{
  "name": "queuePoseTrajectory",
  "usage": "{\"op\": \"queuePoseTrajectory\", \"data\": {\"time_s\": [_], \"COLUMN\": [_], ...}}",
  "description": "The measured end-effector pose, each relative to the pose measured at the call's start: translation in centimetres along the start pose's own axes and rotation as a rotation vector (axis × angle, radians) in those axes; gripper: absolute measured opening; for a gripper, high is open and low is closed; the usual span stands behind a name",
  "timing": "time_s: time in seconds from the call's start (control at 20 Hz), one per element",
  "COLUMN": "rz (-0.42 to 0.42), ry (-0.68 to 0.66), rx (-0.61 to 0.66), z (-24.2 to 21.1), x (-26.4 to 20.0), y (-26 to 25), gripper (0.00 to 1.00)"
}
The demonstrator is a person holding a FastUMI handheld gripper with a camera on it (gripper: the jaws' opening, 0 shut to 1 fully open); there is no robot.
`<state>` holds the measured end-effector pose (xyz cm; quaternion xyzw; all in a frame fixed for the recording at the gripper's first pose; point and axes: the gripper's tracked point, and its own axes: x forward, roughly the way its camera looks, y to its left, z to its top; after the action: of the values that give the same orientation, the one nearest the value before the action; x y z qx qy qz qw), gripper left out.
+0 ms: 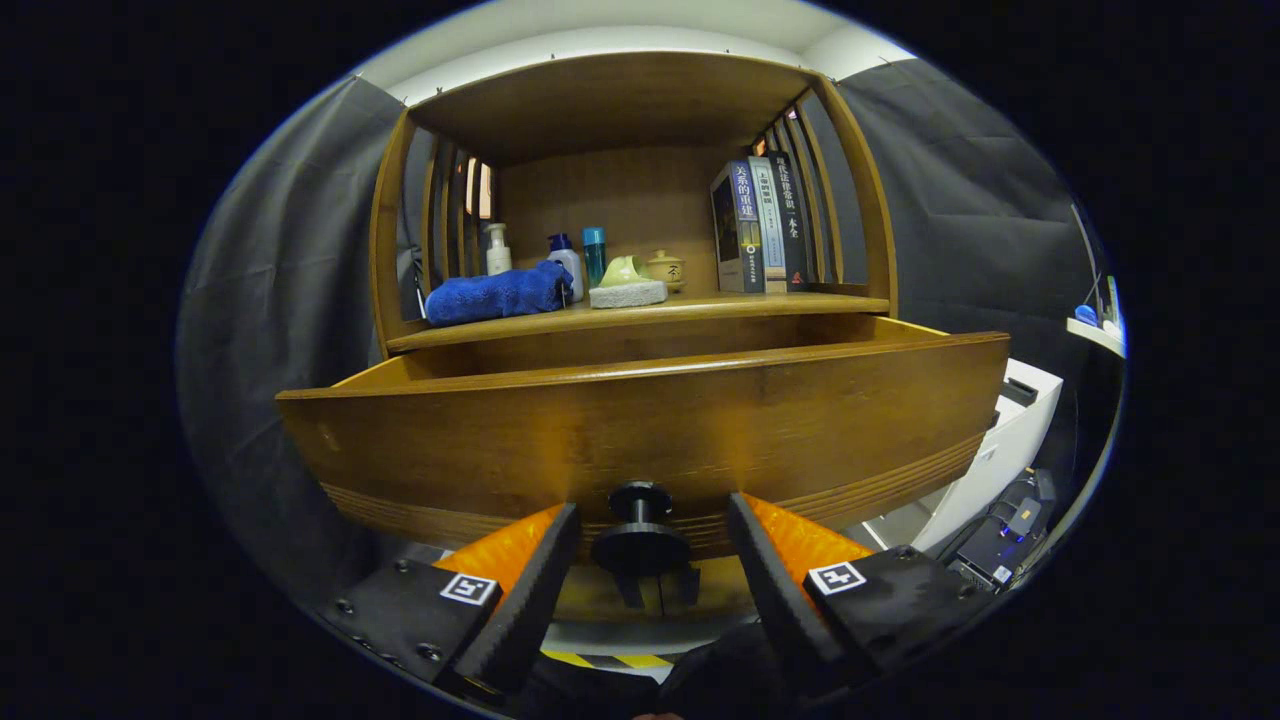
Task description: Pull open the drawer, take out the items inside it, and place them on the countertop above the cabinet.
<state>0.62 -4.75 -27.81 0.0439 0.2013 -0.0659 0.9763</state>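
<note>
Between the spread fingers (645,560): drawer knob (641,540), ungripped, fingers flanking it with gaps either side. Drawer (640,425): pulled out, contents hidden behind its front. Bench (700,305) above: blue towel (495,293), bottles, sponge, books, presumably set there clear of the drawer.

One drawer (640,420), one knob (640,530). On bench (640,310): one blue towel (497,293), three bottles (565,260) (pump-top, blue-capped, teal), one sponge (628,293), one pale green piece (624,270) atop it, one small lidded pot (665,268), three books (762,225). One claw (650,570), two fingers (525,600), spread apart either side of knob.
</note>
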Motion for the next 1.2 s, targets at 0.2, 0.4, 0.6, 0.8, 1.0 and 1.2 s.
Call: {"op": "queuePoseTrajectory", "data": {"time_s": [0.2,0.4,0.6,0.8,1.0,1.2], "rz": [-0.003,-0.010,-0.015,-0.012,-0.012,-0.011], "ry": [-0.021,-0.034,-0.040,-0.051,-0.045,-0.044], "rx": [-0.025,-0.048,-0.063,-0.070,-0.053,-0.054], "z": [1.2,1.9,2.6,3.3,3.8,4.0], "x": [1.8,4.2,7.0,9.1,11.1,12.3], "y": [0.0,0.0,0.0,0.0,0.1,0.1], "gripper": [0.98,0.98,0.98,0.98,0.97,0.98]}}
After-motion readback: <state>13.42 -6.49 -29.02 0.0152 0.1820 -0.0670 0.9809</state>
